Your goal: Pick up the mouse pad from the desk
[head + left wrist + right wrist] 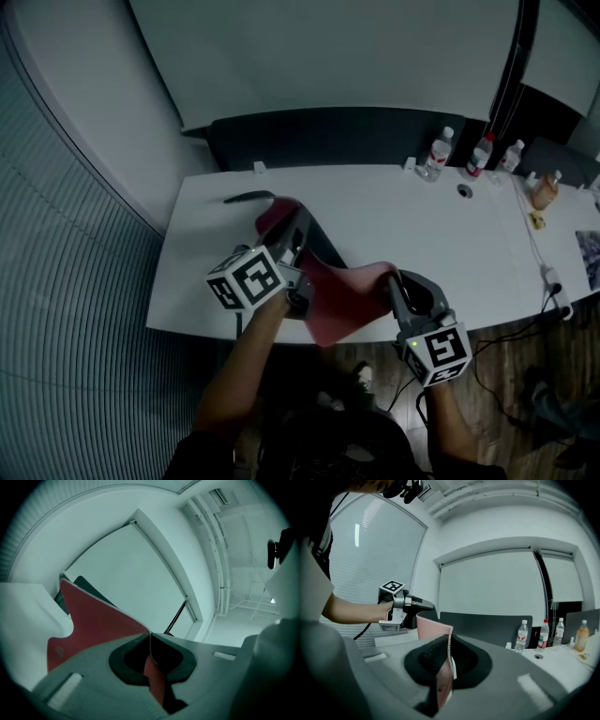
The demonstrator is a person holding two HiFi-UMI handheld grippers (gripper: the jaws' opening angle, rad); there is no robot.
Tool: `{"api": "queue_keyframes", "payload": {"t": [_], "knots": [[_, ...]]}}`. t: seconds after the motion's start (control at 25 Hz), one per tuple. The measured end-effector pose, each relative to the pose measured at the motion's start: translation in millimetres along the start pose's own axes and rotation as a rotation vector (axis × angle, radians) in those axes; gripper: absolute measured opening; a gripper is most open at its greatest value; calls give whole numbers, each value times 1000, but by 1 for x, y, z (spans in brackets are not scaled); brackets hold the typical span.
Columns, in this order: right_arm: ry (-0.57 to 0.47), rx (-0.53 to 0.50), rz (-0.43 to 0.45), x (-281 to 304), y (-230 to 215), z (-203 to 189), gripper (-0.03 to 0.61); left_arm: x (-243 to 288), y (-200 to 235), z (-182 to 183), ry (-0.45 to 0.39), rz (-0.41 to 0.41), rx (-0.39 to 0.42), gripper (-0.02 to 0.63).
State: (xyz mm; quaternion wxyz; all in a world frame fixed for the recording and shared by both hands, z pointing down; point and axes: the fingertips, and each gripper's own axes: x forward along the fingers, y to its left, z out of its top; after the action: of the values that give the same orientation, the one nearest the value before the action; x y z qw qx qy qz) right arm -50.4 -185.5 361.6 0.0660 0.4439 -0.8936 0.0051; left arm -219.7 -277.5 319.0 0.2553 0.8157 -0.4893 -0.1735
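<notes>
The mouse pad [342, 295] is a thin red sheet with a stitched edge, lifted off the white desk [403, 220] and sagging between my two grippers. My left gripper [296, 246] is shut on its left edge; in the left gripper view the red pad [98, 620] runs out from between the closed jaws [150, 637]. My right gripper [392, 289] is shut on the pad's right edge, and in the right gripper view the pad [433, 627] stands upright in the closed jaws [449, 639], with the left gripper [405, 606] beyond it.
A dark flat object [248, 197] lies at the desk's back left. Three bottles [437, 154] stand at the back right, with an orange bottle [545, 190] and cables [553, 281] further right. A dark panel [328, 136] backs the desk. Wooden floor [487, 375] lies below me.
</notes>
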Motion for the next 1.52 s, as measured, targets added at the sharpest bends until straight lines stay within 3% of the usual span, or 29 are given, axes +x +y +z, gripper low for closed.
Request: {"api": "queue_keyframes", "payload": {"t": [0.32, 0.52, 0.8, 0.96, 1.52], "knots": [[-19, -11, -64, -26, 20, 13, 17, -36, -26, 14, -54, -54, 25, 17], [2, 13, -56, -30, 29, 16, 17, -48, -28, 19, -79, -53, 28, 17], [-62, -11, -57, -39, 32, 24, 17, -68, -39, 24, -119, -41, 34, 17], [-35, 19, -30, -51, 33, 21, 17, -79, -54, 24, -150, -31, 52, 17], [-145, -28, 125, -120, 32, 29, 17, -147, -127, 5, -276, 93, 138, 17]]}}
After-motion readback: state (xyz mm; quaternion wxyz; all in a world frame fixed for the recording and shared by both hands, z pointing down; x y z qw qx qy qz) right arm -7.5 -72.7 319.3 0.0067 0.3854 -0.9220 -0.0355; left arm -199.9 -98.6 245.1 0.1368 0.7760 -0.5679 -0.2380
